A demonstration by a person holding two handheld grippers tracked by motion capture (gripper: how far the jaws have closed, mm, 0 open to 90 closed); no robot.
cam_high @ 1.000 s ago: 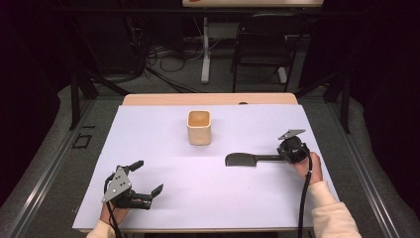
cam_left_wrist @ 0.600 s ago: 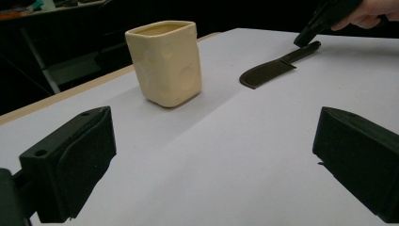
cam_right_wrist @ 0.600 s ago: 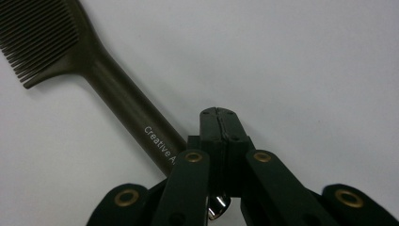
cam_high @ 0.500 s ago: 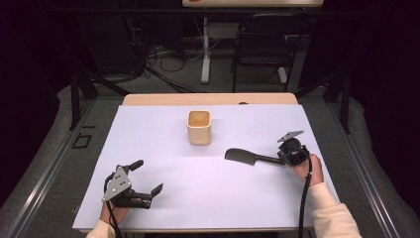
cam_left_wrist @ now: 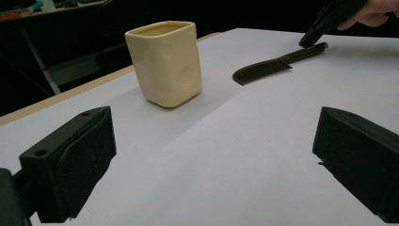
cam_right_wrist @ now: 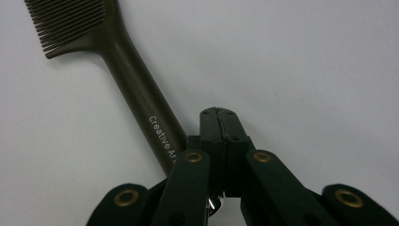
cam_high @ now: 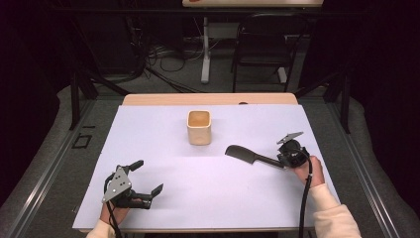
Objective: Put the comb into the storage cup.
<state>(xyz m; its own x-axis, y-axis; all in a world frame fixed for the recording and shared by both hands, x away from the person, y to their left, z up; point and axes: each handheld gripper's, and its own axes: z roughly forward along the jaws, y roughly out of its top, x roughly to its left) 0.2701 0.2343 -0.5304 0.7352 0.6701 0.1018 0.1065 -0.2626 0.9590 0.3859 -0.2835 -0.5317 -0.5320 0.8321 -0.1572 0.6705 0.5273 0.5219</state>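
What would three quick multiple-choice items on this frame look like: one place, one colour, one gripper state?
1. Where does the comb lie relative to the cup in the high view?
A. inside the cup
B. on the table, right of the cup and nearer the person
C. left of the cup, by the left gripper

2. What colour is the cup?
A. cream
B. red
C. blue

3. How do the left gripper's jaws stand?
A. shut on the cup
B. shut on the comb
C. wide open, holding nothing

Answers:
1 B: the comb lies on the white table cover, its handle end reaching the right gripper.
2 A: the left gripper view shows cream walls.
3 C: the jaws stand far apart with bare cover between.
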